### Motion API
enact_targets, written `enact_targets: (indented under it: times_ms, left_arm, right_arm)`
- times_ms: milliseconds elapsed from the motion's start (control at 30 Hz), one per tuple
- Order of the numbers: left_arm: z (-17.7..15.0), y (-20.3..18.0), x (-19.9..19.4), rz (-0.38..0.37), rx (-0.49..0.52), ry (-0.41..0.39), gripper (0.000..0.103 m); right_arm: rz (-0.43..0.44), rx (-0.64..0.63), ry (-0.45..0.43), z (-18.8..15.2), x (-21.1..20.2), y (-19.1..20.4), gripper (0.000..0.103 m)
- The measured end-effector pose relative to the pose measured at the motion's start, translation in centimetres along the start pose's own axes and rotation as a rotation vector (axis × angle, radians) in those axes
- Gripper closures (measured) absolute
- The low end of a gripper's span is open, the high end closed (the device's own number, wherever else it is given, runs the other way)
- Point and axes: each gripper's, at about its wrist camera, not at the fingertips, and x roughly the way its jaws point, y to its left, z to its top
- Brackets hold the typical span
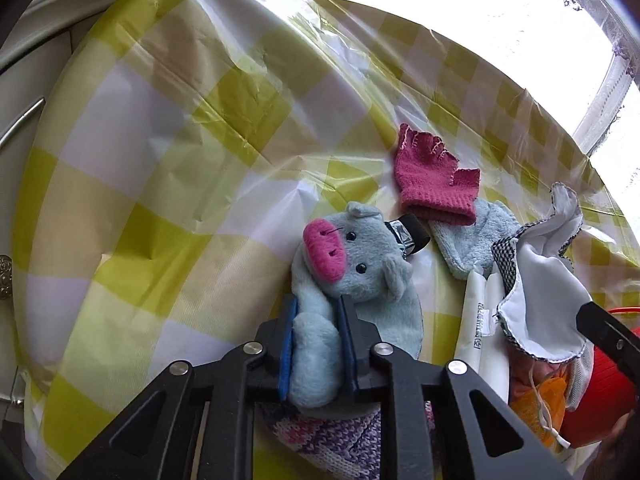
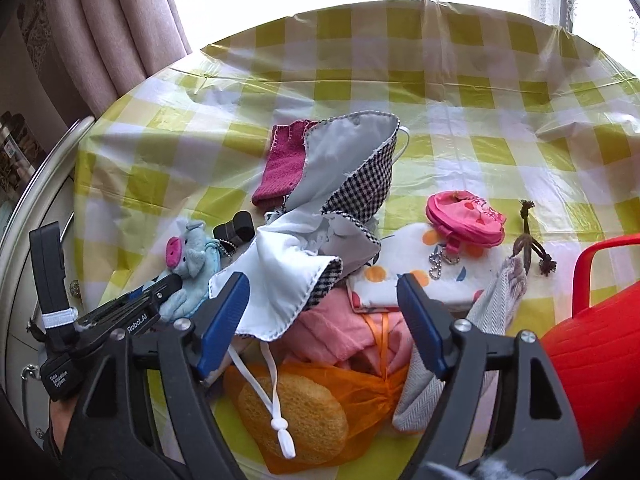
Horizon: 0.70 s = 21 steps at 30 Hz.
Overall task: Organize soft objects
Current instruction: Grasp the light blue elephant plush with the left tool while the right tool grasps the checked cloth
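Note:
My left gripper [image 1: 318, 312] is shut on the arm of a light blue plush pig [image 1: 356, 268] with a pink snout, lying on the checked tablecloth; it also shows in the right wrist view [image 2: 192, 258] with the left gripper [image 2: 170, 282] on it. My right gripper [image 2: 322, 286] is open and empty above a pile: a white-lined houndstooth cloth [image 2: 320, 216], pink fabric [image 2: 340, 336] and an orange net bag with a sponge [image 2: 304, 412]. A magenta fingerless glove [image 1: 434, 176] lies behind the pig.
A red basket [image 2: 592, 360] stands at the right. A pink pouch [image 2: 464, 218], a spotted white cloth [image 2: 416, 276], a grey herringbone cloth [image 2: 452, 356] and a brown knotted string [image 2: 528, 240] lie nearby. A small black clip [image 2: 234, 230] sits by the pig. Curtains hang at the back left.

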Motion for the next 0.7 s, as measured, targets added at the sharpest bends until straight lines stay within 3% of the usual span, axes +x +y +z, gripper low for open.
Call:
enact_targets:
  times_ms: [267,433,467,533,600,700]
  left_arm:
    - [-0.5,-0.8,-2.3,0.011,0.053,-0.080,0.089]
    - [-0.8,-1.0,-4.1,0.009,0.057,-0.126,0.089]
    - [-0.9,-0.9,-4.4,0.008,0.053,-0.132,0.089]
    - [-1.1,-0.9,-4.8,0.002,0.044,-0.138,0.089]
    - [-1.4,-0.9,-5.2,-0.002,0.038,-0.145,0.089]
    - [-1.8,-1.0,-5.8,-0.006,0.034,-0.155,0.089]
  right_arm:
    - [-0.021,-0.022,0.015,2.8,3.0,0.2,0.017]
    - [0.009,-0.071,0.028,3.3,4.8,1.0,0.018]
    - [0.010,-0.084,0.035,3.3,5.2,1.2,0.021]
    - [0.014,-0.113,0.057,2.9,6.0,1.6,0.051]
    - [0.021,-0.134,0.054,2.6,6.1,2.1,0.069]
    - [0.015,-0.173,0.018,2.1,5.2,2.8,0.077]
